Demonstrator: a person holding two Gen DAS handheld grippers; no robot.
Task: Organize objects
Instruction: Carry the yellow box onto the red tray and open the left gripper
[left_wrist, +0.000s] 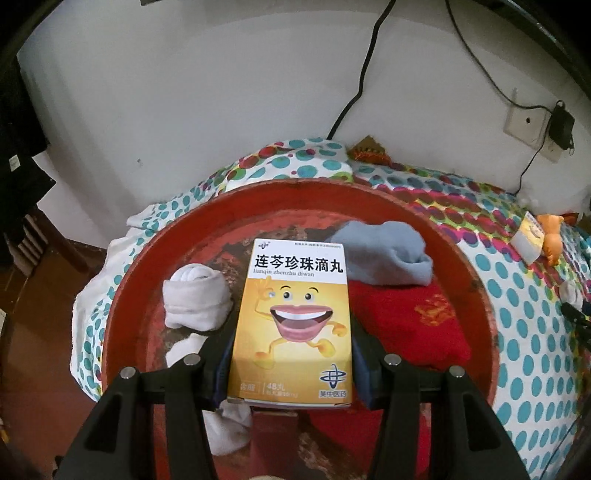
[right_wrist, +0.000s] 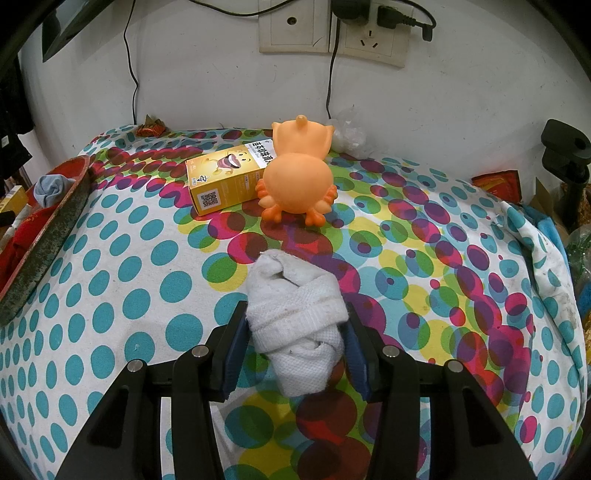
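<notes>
While left gripper clamps medicine box; right gripper clamps white sock.

Black tongs (blue pads).

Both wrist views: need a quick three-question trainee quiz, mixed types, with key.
1. True or false: the left gripper holds a yellow medicine box over the red tray.
2. What sits between the right gripper fingers? A) rolled white sock B) orange toy C) blue sock
3. Fill in: beside the orange toy on the dotted cloth lies a second ____.

Key: 1 true; 2 A; 3 medicine box.
</notes>
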